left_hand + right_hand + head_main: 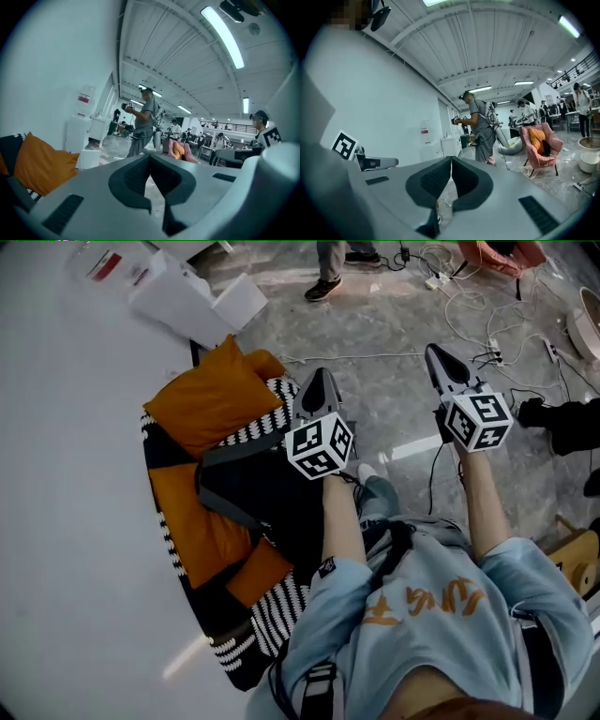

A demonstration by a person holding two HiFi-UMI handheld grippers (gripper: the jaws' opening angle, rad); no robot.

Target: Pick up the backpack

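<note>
Orange cushion point(211, 395) on striped seat point(281, 610); white cables point(448, 268) across grey floor point(375, 324).

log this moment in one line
left gripper: jaws shut, empty | right gripper: jaws shut, empty | backpack: on striped seat, not held

The left tongs point(319, 379) and forearm point(342, 521) cover part of the backpack point(248, 491).

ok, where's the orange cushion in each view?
Head view: orange cushion, upper left of centre, on the striped seat.
Left gripper view: lower left edge, one corner pointing up.
Right gripper view: not in it.
Shared landmark: the standing person, legs only at the head view's top edge, near centre in both gripper views.
</note>
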